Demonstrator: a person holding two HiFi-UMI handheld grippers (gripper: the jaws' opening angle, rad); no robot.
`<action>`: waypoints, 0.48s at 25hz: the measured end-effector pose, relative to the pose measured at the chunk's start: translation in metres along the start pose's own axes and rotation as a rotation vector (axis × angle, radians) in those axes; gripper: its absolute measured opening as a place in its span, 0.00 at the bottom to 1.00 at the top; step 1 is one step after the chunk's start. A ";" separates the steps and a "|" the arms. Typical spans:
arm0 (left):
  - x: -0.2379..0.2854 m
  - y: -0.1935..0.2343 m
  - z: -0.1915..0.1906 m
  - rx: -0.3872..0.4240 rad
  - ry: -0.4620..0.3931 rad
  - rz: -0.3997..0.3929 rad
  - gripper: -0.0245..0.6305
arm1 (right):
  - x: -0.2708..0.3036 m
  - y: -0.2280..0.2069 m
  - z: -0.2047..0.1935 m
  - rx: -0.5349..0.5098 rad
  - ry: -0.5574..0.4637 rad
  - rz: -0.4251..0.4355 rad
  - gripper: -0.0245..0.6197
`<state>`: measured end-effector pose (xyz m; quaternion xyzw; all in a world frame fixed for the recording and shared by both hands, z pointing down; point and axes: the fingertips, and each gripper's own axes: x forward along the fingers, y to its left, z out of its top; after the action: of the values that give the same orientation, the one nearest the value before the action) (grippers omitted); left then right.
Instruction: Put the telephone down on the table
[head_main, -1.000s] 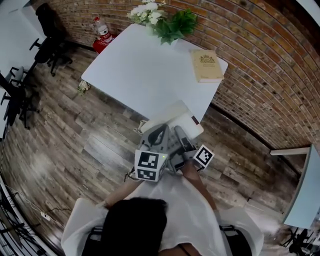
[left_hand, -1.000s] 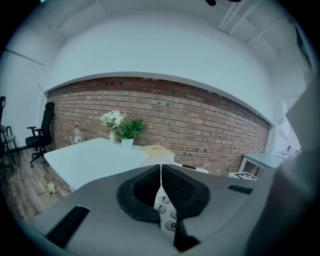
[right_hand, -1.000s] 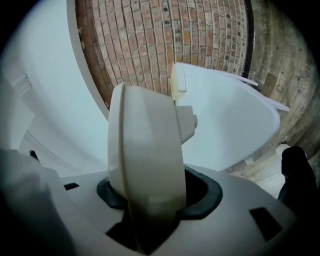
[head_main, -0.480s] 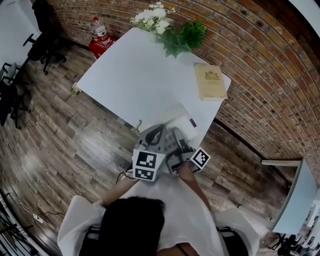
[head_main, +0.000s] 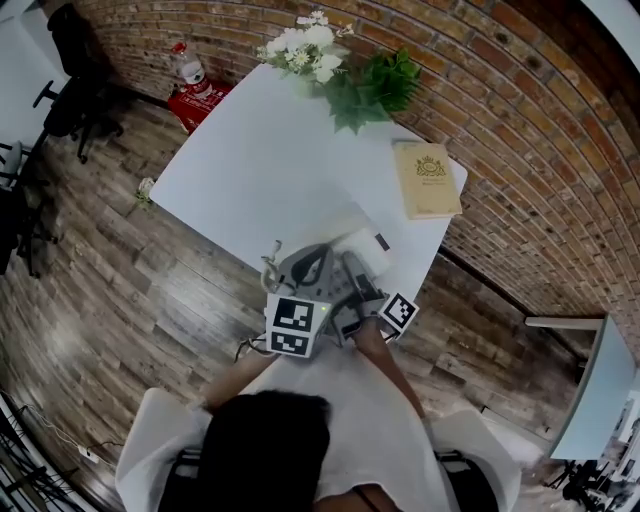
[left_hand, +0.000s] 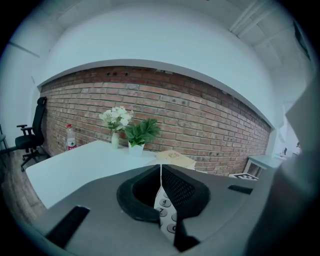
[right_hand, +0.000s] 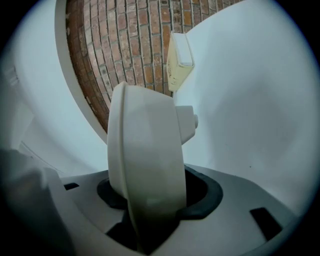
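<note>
In the head view the white telephone (head_main: 362, 247) is held over the near edge of the white table (head_main: 260, 160), with both grippers on it. My left gripper (head_main: 312, 268) is shut on a thin edge of the telephone; in the left gripper view its keypad (left_hand: 165, 209) shows just beneath the closed left gripper (left_hand: 160, 172). My right gripper (head_main: 357, 278) is shut on the telephone's thick rounded body (right_hand: 145, 160), which fills the gap in the right gripper (right_hand: 150, 205) and stands up on edge in the right gripper view.
A tan book (head_main: 428, 180) lies at the table's right corner. White flowers (head_main: 305, 45) and a green plant (head_main: 375, 85) stand at its far edge by the brick wall. A red box with a bottle (head_main: 195, 88) and office chairs (head_main: 65, 50) are on the wooden floor at left.
The head view has shifted a little, so the table sits slightly more to the right. Both grippers keep their hold on the telephone at the table's near edge.
</note>
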<state>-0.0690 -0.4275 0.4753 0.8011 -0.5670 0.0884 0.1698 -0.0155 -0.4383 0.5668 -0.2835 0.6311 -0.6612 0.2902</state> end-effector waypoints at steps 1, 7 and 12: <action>0.003 0.004 0.001 0.000 0.001 -0.005 0.09 | 0.005 -0.002 0.001 -0.002 -0.002 -0.005 0.40; 0.023 0.027 0.004 -0.008 0.015 -0.036 0.09 | 0.038 -0.009 0.004 -0.032 -0.005 -0.025 0.40; 0.034 0.042 0.005 -0.029 0.032 -0.045 0.09 | 0.059 -0.014 0.006 -0.031 -0.008 -0.033 0.40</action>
<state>-0.0968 -0.4717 0.4889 0.8097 -0.5473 0.0891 0.1922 -0.0505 -0.4857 0.5816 -0.3010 0.6353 -0.6549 0.2773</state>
